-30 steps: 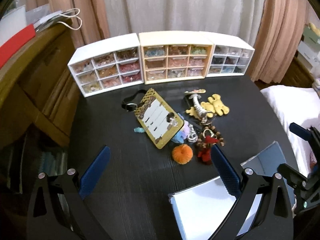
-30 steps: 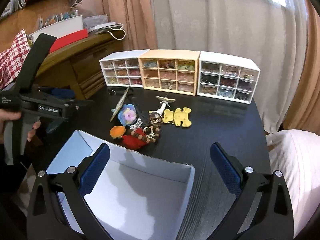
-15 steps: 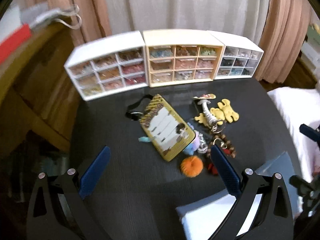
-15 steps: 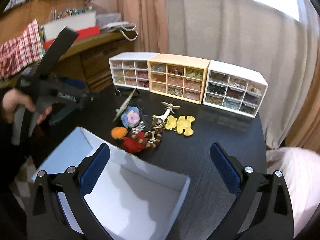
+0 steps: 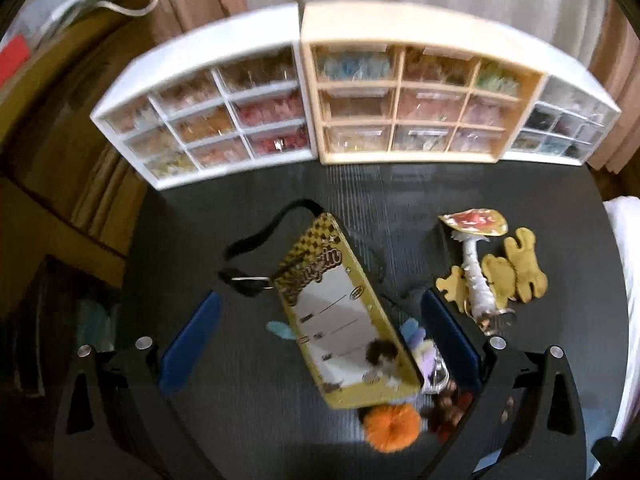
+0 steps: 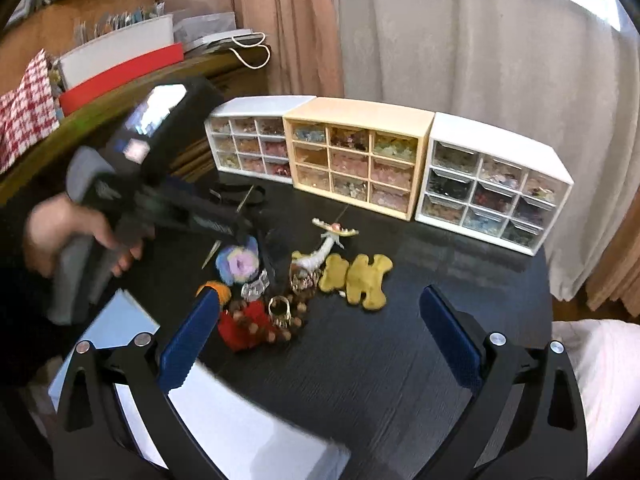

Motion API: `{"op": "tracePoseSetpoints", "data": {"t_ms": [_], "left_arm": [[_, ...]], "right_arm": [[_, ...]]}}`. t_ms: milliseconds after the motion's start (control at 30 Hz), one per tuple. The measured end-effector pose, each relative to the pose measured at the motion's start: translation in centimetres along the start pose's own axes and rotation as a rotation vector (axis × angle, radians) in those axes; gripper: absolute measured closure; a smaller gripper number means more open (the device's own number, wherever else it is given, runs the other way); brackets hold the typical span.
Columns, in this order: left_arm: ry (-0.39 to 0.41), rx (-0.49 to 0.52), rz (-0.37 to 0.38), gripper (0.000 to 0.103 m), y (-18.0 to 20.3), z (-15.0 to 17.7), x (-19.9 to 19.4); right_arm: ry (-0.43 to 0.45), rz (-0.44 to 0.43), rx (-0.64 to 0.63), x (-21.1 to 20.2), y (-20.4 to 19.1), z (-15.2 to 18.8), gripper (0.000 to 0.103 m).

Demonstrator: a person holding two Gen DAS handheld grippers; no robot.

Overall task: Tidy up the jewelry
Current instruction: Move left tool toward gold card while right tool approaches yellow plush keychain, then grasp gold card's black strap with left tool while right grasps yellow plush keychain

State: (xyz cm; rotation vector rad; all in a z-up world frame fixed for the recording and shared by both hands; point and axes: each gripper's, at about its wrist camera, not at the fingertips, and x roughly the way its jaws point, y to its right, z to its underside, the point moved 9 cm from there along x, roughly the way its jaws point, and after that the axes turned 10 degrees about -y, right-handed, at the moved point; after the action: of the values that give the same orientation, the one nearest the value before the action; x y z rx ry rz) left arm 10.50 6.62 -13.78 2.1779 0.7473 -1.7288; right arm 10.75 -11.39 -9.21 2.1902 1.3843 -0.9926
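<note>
The gold card (image 5: 348, 332) lies tilted between the left gripper's (image 5: 320, 334) wide, closing jaws, untouched by either pad, its black strap (image 5: 260, 240) just beyond. The orange pom-pom (image 5: 392, 422) and mushroom charm (image 5: 474, 248) crowd the right-hand finger, with three drawer cabinets (image 5: 400, 92) further ahead. The right gripper (image 6: 316, 336) hangs open and empty above the white box (image 6: 240, 420), the trinket heap (image 6: 280, 292) ahead of it.

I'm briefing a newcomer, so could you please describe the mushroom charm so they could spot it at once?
Find the beige drawer cabinet between two white ones on the black table. In front of it, rightwards, lies the mushroom charm: red-and-white cap, white stalk, resting against flat yellow plush pieces.
</note>
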Motion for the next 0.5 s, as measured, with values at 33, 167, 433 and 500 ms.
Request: {"op": "tracePoseSetpoints", "data": {"t_ms": [33, 167, 433, 500], "left_arm": [[-0.014, -0.013, -0.011, 0.018, -0.3, 0.1, 0.4], [-0.014, -0.033, 0.028, 0.028, -0.9, 0.3, 0.7], [0.033, 0.005, -0.004, 0.08, -2.3, 0.7, 0.1], [0.041, 0.015, -0.008, 0.081, -2.5, 0.8, 0.1]], "right_arm": [[-0.005, -0.008, -0.011, 0.3, 0.1, -0.3, 0.007], [-0.028, -0.002, -0.051, 1.6, 1.3, -1.2, 0.007], [-0.144, -0.128, 0.021, 6.2, 4.7, -1.8, 0.019], [-0.176, -0.183, 0.052, 7.4, 5.0, -1.7, 0.021]]}}
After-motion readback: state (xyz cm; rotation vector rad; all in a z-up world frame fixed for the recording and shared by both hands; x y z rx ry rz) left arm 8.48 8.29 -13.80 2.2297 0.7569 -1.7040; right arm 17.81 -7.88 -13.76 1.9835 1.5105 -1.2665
